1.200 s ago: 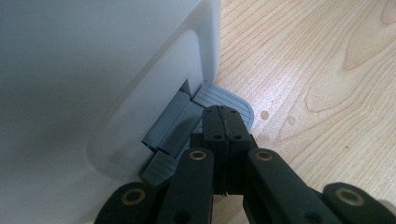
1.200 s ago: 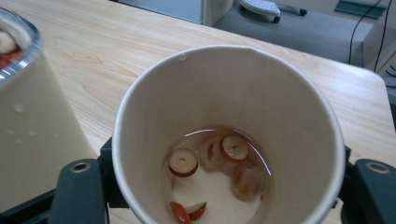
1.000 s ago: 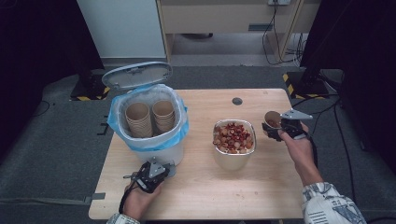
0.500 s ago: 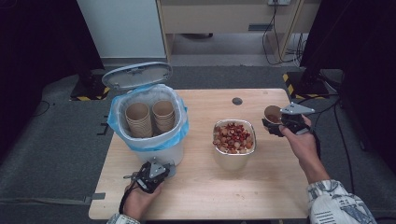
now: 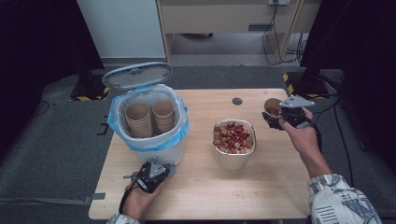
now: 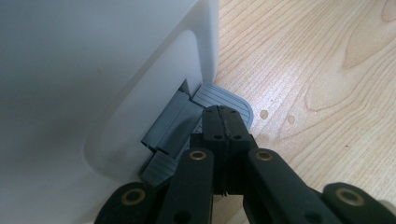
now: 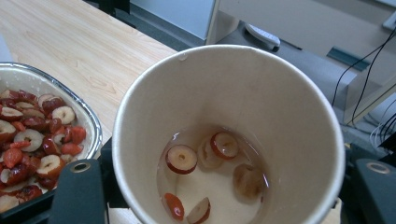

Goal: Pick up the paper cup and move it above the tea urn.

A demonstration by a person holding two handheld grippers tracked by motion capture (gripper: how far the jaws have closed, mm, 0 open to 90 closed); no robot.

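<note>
Grey carpet (image 5: 56,140) surrounds a pale wooden table (image 5: 261,186) holding a white bin (image 5: 154,149).

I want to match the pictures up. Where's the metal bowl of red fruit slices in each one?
High view: the bowl sits mid-table, right of the white bin.
Left gripper view: not in it.
Right gripper view: the bowl is at the left edge, beside the held paper cup.
Shared landmark: the wooden table.

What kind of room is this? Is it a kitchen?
Probably not a kitchen. It looks more like a lab or workshop: a lone wooden table on grey carpet, loose cables by the wall, dark stands around. The bowl of sliced red fruit and pedal bin look like practice props.
</note>
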